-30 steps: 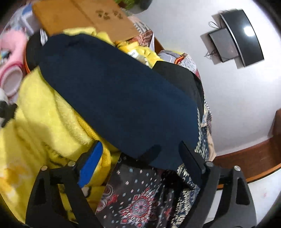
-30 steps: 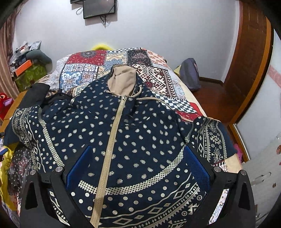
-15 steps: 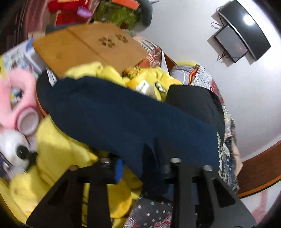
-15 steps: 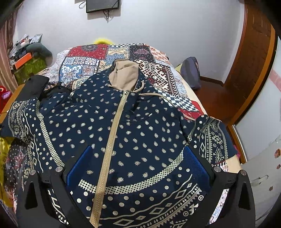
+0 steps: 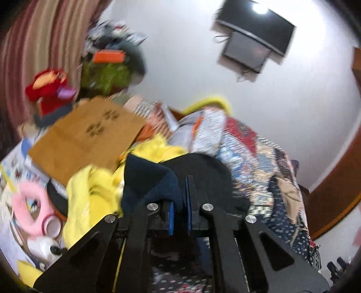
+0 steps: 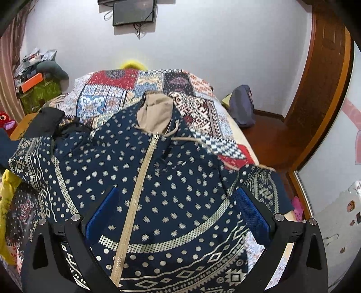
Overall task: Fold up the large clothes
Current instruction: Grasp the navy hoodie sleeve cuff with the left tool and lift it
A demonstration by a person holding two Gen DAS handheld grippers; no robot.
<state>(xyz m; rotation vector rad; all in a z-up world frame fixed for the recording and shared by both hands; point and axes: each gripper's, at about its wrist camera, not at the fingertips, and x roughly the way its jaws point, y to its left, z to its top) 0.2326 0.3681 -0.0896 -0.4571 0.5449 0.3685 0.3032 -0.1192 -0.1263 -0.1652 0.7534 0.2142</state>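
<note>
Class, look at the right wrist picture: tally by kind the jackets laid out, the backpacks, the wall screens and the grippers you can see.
Jacket: 1
Backpack: 1
Wall screen: 1
Right gripper: 1
Total: 4

left view: sits on the left gripper (image 5: 179,202), close over the bed's (image 5: 243,144) left edge, tilted, aimed down along it toward the wall tv (image 5: 255,38)
right view: on the right gripper (image 6: 178,211), looking down the length of the bed from its foot, hoodie (image 6: 180,180) right under the lens
shared: quilted bed, hoodie, same tv (image 6: 134,11), green box (image 6: 40,92) in the corner
</note>
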